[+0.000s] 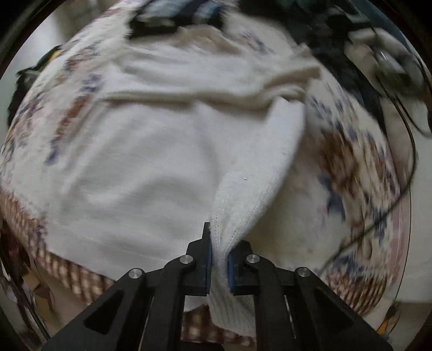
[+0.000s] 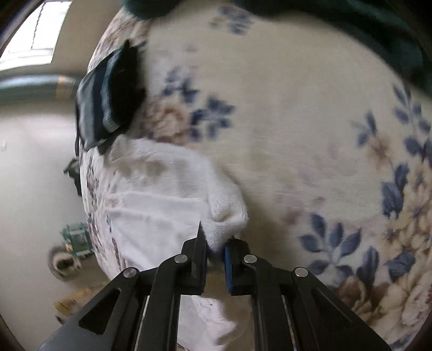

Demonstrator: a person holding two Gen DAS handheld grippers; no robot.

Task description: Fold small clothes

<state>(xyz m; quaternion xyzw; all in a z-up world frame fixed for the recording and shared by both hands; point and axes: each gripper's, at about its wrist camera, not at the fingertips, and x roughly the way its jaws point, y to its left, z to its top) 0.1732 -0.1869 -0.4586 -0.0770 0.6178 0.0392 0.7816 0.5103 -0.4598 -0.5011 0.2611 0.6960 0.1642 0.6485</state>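
Note:
A white knit garment [image 1: 151, 151] lies spread on a floral blanket [image 1: 359, 167]. My left gripper [image 1: 218, 259] is shut on a ribbed edge of the white garment and lifts that edge as a raised fold. In the right wrist view the white garment [image 2: 151, 210] lies at the left on the floral blanket [image 2: 310, 151]. My right gripper [image 2: 216, 251] is shut on a bunched corner of it. Both views are blurred by motion.
A dark folded cloth [image 2: 108, 100] lies at the blanket's far left edge; dark clothes [image 1: 172, 16] sit at the far side. A checked cloth [image 1: 75, 278] shows under the near edge. A black cable [image 1: 405, 172] runs along the right. Pale floor [image 2: 35, 162] lies beyond.

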